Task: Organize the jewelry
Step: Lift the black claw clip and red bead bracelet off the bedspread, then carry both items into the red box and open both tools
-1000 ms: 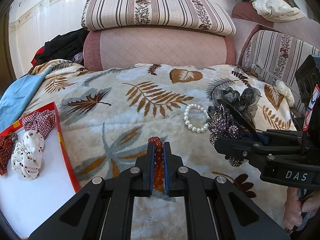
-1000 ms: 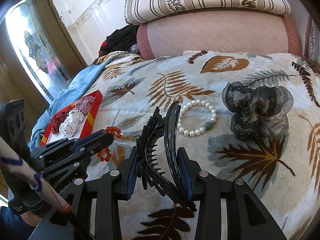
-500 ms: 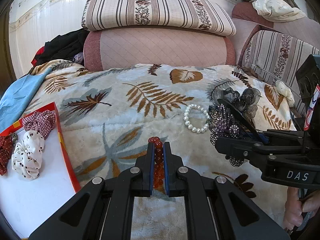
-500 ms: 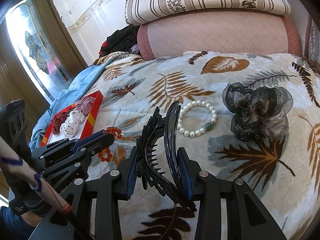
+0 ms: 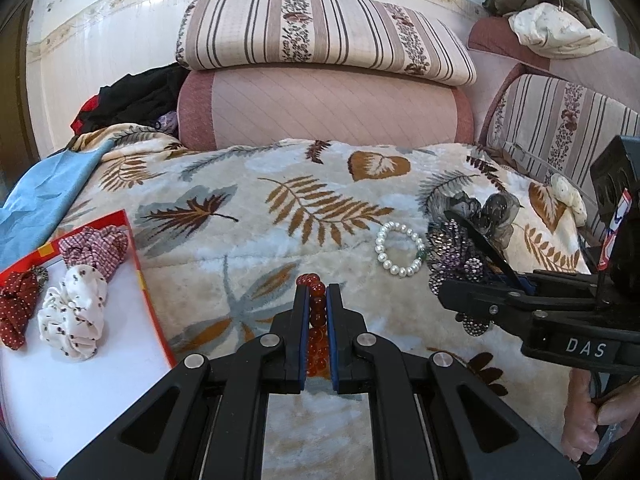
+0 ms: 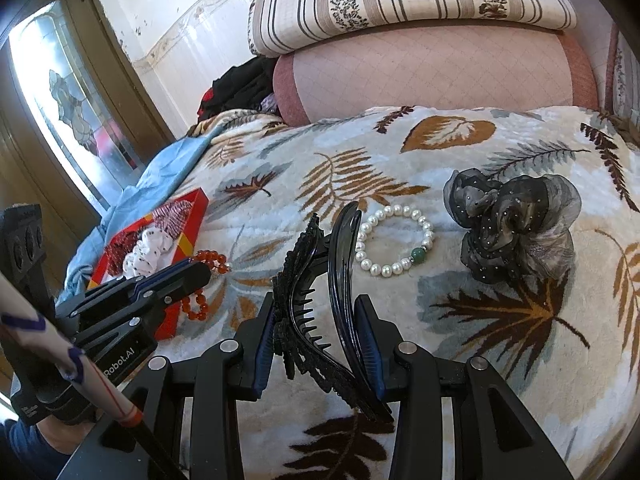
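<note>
the left hand-held gripper [image 5: 318, 300] sits at the bottom middle of its own view, its jaws pinched tight on a red bead bracelet [image 5: 316, 312], whose beads run up between the blue pads and poke out past the tips. in the right view the same bracelet [image 6: 202, 280] hangs in loops off that gripper [image 6: 192, 274] at the left side, just beside the corner of a red tray [image 6: 196, 216].

the right hand-held gripper [image 6: 316, 332] fills the lower middle of its view and is clamped on a black hair clip [image 6: 316, 288], one pad against each outer side; the clip stands up with its toothed arms spread apart. from the left view the clip [image 5: 456, 252] shows at the right, its sparkly beaded side facing the camera.

everything lies on a bed with a leaf-print blanket [image 5: 280, 208]. a pearl bracelet [image 6: 394, 240] with one green bead rests flat on the blanket just past the clip's tip, and a dark sheer scrunchie [image 6: 516, 224] lies to the right of it, apart. the red tray [image 5: 132, 248] with a white floor sits at the lower left of the left view, holding three scrunchies: a checked one [image 5: 96, 244], a white spotted one [image 5: 72, 316] and a dark red dotted one [image 5: 16, 312].

a striped pillow [image 5: 320, 36] lies on a pink bolster [image 5: 320, 108] at the top.
</note>
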`<state>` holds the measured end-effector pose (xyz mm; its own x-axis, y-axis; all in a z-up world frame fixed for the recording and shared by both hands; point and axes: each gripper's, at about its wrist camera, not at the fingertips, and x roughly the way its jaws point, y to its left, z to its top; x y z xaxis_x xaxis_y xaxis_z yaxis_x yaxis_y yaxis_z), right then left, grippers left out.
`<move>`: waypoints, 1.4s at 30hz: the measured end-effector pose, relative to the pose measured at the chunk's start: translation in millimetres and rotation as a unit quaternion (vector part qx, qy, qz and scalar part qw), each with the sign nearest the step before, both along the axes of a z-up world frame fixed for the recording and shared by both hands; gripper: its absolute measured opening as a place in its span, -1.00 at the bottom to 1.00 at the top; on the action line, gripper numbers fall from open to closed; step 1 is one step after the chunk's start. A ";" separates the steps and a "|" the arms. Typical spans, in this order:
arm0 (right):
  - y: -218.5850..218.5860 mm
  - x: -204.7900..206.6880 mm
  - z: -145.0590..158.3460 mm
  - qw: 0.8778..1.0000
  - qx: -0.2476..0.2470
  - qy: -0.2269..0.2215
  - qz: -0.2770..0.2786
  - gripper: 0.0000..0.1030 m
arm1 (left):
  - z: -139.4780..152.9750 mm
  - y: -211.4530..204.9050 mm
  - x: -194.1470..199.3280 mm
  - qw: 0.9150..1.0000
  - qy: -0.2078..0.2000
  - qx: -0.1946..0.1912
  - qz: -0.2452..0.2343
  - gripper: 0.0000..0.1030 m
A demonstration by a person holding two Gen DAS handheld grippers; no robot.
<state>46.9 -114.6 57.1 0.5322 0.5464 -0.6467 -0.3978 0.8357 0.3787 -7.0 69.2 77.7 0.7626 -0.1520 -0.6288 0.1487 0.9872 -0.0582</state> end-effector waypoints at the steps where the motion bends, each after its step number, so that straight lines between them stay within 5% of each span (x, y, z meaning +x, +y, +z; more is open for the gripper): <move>1: 0.3 -1.4 1.4 1.000 0.002 0.000 -0.002 -0.20 | 2.3 2.0 -1.6 1.000 -0.003 -0.001 0.002 -0.85; 16: 54.6 -38.8 20.6 1.000 0.013 0.002 0.001 -0.20 | 41.3 72.7 -30.5 0.997 -0.046 -0.045 0.052 -0.85; 29: 164.5 -49.6 51.0 0.996 -0.014 -0.010 0.082 -0.19 | 64.7 180.1 -54.7 0.983 -0.059 -0.103 0.138 -0.85; 42: 280.6 -48.7 26.9 0.985 -0.031 0.034 0.164 -0.19 | 9.9 277.9 -55.0 0.958 0.048 -0.129 0.252 -0.85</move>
<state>-1.9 166.0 84.0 0.2882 0.6396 -0.7126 -0.6263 0.6888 0.3650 -62.0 347.1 87.6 0.7205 0.0601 -0.6908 -0.3614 0.8828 -0.3001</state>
